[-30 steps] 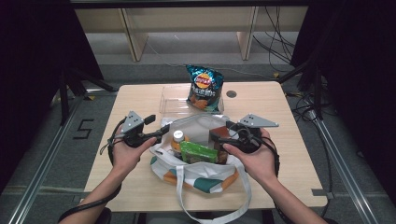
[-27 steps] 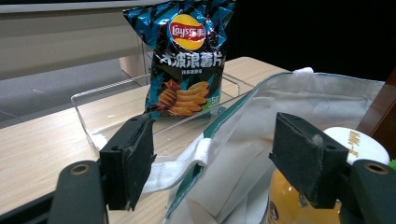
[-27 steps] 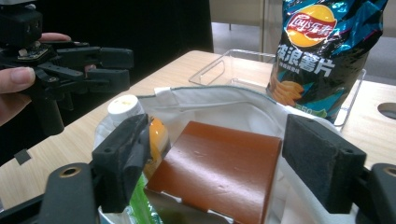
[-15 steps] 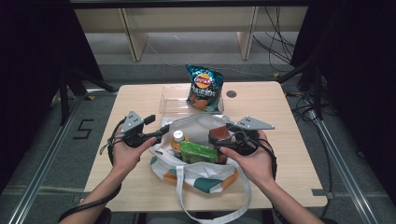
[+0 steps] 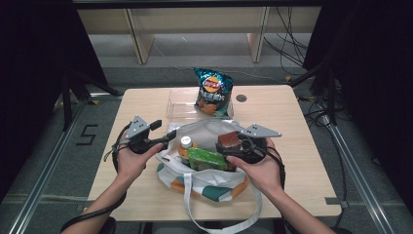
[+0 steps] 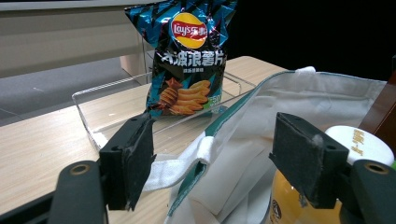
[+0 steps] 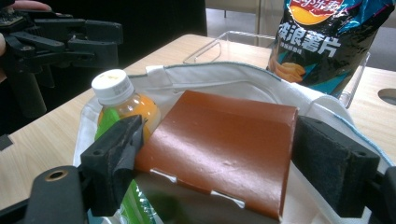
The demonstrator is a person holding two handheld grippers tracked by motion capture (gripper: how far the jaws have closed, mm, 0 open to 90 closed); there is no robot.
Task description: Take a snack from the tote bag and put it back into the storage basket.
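Note:
A white tote bag (image 5: 214, 187) with green and orange patches lies open at the table's front centre. Inside stand an orange juice bottle (image 5: 185, 144) with a white cap (image 7: 114, 91), a green packet (image 5: 207, 158) and a brown box (image 5: 228, 140). My left gripper (image 5: 170, 136) is open, its jaws straddling the bag's left rim (image 6: 205, 149) without pinching it. My right gripper (image 7: 219, 144) is open wide, one pad close on each side of the brown box (image 7: 224, 140). The left gripper (image 7: 109, 42) shows beyond the bottle.
A blue bag of crisps (image 5: 213, 92) stands upright in a clear plastic tray (image 5: 178, 105) just behind the tote. The wooden table (image 5: 302, 146) has a round hole (image 5: 241, 98) near the back right. The tote's straps (image 5: 195, 214) hang over the front edge.
My right gripper has shifted slightly left and forward, bringing its jaws around the brown box. The left gripper has stayed at the bag's rim.

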